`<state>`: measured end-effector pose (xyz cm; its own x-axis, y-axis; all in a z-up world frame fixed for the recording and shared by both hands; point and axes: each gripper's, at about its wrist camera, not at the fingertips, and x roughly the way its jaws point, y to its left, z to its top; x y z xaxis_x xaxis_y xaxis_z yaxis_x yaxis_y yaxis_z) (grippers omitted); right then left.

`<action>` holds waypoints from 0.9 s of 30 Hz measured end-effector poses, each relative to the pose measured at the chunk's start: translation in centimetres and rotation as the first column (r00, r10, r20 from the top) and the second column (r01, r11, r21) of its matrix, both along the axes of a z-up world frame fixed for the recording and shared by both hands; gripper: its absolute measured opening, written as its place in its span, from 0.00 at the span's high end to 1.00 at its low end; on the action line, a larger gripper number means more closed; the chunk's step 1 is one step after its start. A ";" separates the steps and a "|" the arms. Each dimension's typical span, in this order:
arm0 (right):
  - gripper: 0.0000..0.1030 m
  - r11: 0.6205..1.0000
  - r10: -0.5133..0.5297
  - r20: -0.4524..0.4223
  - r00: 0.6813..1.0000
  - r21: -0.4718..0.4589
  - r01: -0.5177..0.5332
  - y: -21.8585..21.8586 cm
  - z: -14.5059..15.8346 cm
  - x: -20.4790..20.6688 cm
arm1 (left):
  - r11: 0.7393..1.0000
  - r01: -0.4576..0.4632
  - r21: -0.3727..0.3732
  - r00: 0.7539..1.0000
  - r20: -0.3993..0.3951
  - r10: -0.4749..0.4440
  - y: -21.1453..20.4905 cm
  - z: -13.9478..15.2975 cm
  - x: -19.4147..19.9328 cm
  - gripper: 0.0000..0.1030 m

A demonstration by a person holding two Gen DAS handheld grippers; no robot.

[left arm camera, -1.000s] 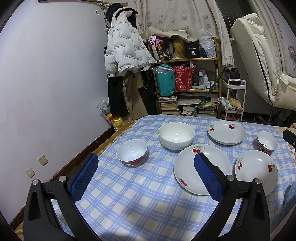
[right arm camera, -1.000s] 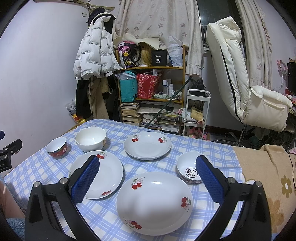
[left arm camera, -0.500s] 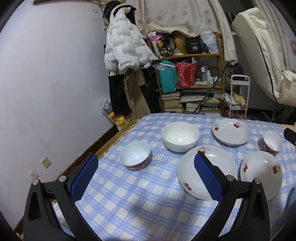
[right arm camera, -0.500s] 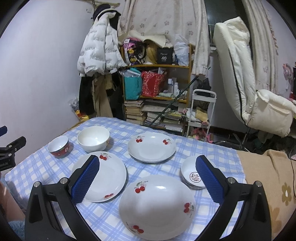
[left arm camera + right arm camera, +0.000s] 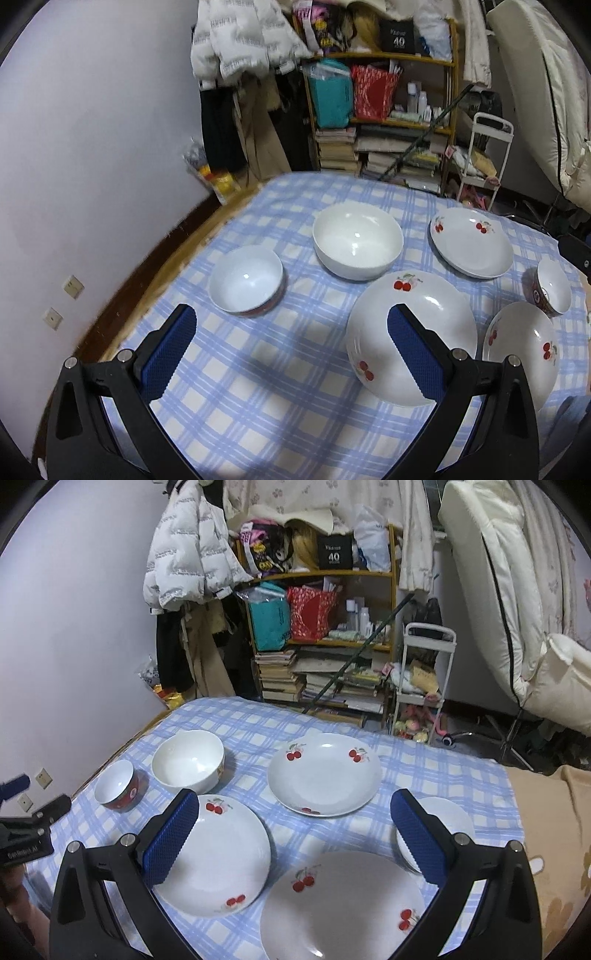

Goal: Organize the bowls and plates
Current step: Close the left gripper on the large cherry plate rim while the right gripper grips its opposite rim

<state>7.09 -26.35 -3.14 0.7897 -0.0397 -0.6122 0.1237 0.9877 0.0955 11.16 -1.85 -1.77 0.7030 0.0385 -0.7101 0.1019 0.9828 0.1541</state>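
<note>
Three white cherry-print plates lie on the blue checked tablecloth: a far one [image 5: 325,773], a left one [image 5: 218,853] and a near one [image 5: 343,904]. A large plain white bowl [image 5: 357,240] and a small red-sided bowl [image 5: 246,281] stand at the left. Another small bowl [image 5: 436,823] sits at the right, partly behind my right finger. My left gripper [image 5: 291,354] is open and empty, above the cloth near the small red-sided bowl. My right gripper [image 5: 291,834] is open and empty, above the near plates.
The table's left edge [image 5: 155,291] runs close to a white wall. Behind the table stand a cluttered shelf [image 5: 321,627], a small white cart [image 5: 424,679] and a white recliner [image 5: 517,609]. A tan blanket [image 5: 550,830] covers the right side.
Both grippers have moved forward and tilted down toward the table, so the dishes look nearer and larger. Both stay open. No dish has moved.
</note>
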 end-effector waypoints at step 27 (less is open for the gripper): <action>0.09 0.994 0.108 -0.297 0.949 0.039 -0.101 3.0 -10.6 6.4 | 0.998 0.011 -0.060 0.947 -0.319 -0.029 -1.3 -9.9 5.8 0.01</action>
<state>13.51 -23.34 -13.76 0.5697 0.0497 -0.8204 0.0464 0.9946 0.0925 16.99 -3.12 -11.69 0.4392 -0.0202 -0.8982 0.1564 0.9862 0.0543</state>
